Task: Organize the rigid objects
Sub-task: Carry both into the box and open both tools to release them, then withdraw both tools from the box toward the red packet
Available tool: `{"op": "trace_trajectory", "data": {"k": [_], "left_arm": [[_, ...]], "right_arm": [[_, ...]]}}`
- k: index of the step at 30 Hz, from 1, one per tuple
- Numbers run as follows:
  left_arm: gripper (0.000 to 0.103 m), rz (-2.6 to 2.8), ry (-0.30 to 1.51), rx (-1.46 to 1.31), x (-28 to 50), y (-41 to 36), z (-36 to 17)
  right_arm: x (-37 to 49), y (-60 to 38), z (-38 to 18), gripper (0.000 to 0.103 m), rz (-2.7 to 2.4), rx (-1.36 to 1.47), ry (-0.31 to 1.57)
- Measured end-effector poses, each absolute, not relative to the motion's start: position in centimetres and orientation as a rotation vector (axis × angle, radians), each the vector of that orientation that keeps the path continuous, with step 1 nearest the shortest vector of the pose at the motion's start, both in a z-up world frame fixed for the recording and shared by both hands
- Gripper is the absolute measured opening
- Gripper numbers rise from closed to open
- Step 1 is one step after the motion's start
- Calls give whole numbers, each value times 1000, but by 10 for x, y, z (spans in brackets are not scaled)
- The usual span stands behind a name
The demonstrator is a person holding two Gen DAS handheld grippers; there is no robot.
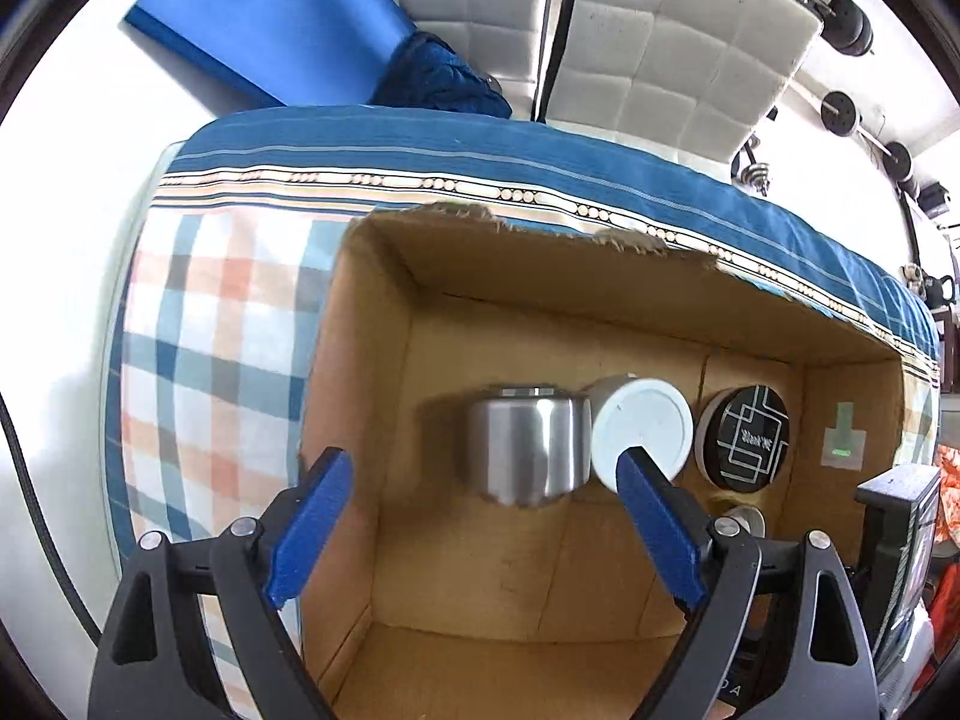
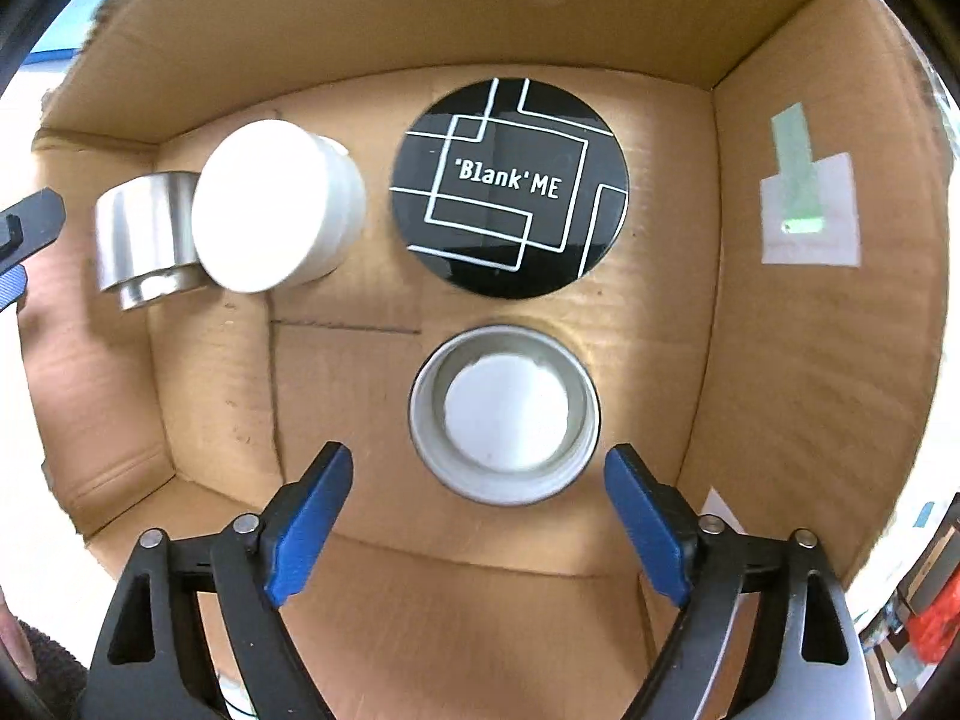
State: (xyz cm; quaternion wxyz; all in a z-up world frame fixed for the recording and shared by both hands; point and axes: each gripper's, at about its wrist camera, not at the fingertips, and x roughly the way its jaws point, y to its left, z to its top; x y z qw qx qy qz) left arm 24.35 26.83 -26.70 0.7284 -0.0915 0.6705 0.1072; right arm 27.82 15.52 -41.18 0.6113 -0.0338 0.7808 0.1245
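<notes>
Inside the cardboard box (image 2: 780, 360), four round containers sit placed; both the left hand-held gripper (image 1: 483, 498) and right hand-held gripper (image 2: 480, 495) hang wide and empty, so fetching another comes next.

An open brown cardboard box (image 1: 384, 312) is seen resting on a blue-bordered plaid cloth (image 1: 204, 324). Inside, a squat brushed-steel cylinder (image 1: 522, 450), a white round lidded jar (image 1: 645, 429) and a black disc with white line pattern (image 1: 747, 438) are lined up side by side. The left gripper (image 1: 483, 474), its blue-padded jaws spread wide, is held above the steel cylinder.
</notes>
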Motion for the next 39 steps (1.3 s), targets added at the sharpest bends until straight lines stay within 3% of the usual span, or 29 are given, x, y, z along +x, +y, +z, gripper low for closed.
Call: {"op": "trace_trajectory", "data": {"k": [4,6,27,39], "left_arm": [[103,233,1459,-207,229,256,-256],[103,234,1451,-212,220,250,-254],[103,166,1279,-156,140,193,-153],[103,147,1245,-158,126,161,-130]], "right_arm": [[267,158,-395,98,302,-89,1774],[259,160,-387,103,307,-90,1753],[191,91,-251,103,333,-34,1509],[171,56,-218,103,354,-23,1413]]}}
